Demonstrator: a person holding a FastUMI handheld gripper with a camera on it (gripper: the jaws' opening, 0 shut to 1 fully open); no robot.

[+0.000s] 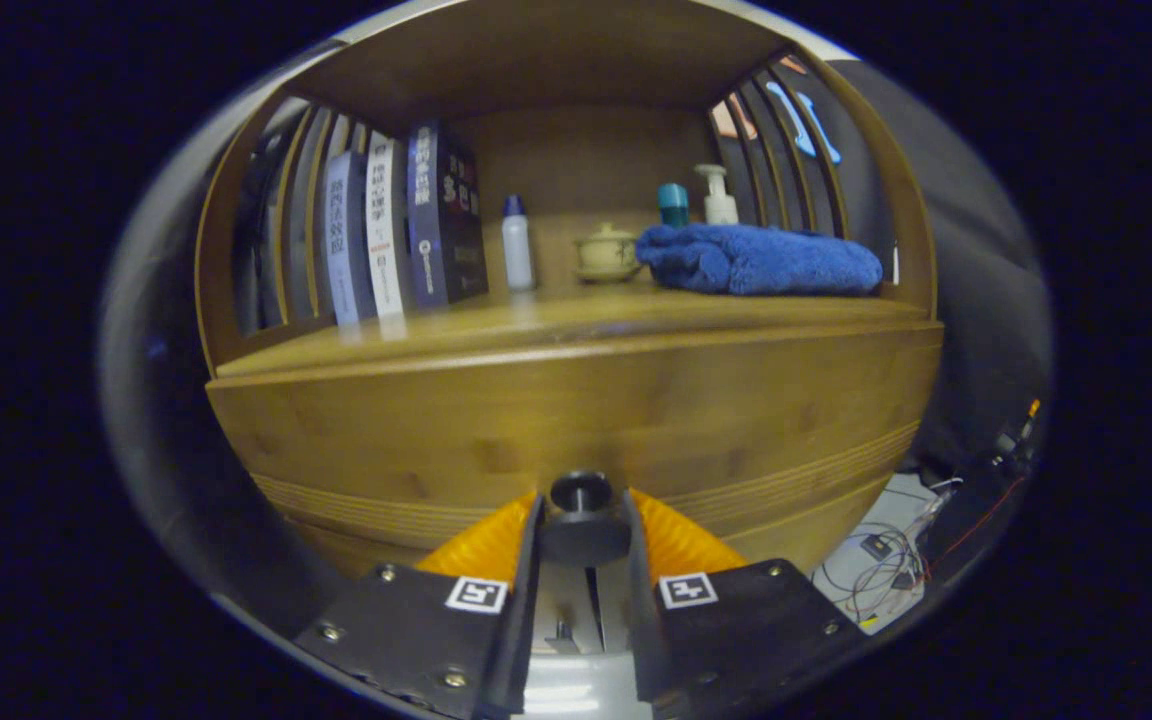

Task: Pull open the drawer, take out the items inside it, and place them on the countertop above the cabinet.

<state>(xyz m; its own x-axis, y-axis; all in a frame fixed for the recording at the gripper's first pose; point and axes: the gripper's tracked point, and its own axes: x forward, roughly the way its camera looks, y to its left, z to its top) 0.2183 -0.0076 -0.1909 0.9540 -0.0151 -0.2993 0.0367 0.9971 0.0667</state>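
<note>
The gripper (583,535) is right up against the front of a wooden cabinet (576,400), its two fingers closed in on the dark round drawer knob (581,495), one finger pressing each side of it. The knob sits low at the middle of the drawer front (496,420), a broad wooden panel with a banded lower edge; the drawer looks shut, its face flush under the countertop.

Above it, the countertop (556,320) runs as a shelf inside a slatted wooden frame. Toward its left end a row of books (406,235) stands upright against the slats. Just right of the books stands a small white bottle with a blue cap (517,245), then a little lidded ceramic pot (607,254) near the middle. At the right end lies a folded blue towel (761,260), and behind it, against the back wall, stand a teal-capped bottle (674,204) and a white pump bottle (717,196).

Down beside the cabinet's right edge, loose cables (896,555) lie on the floor.
</note>
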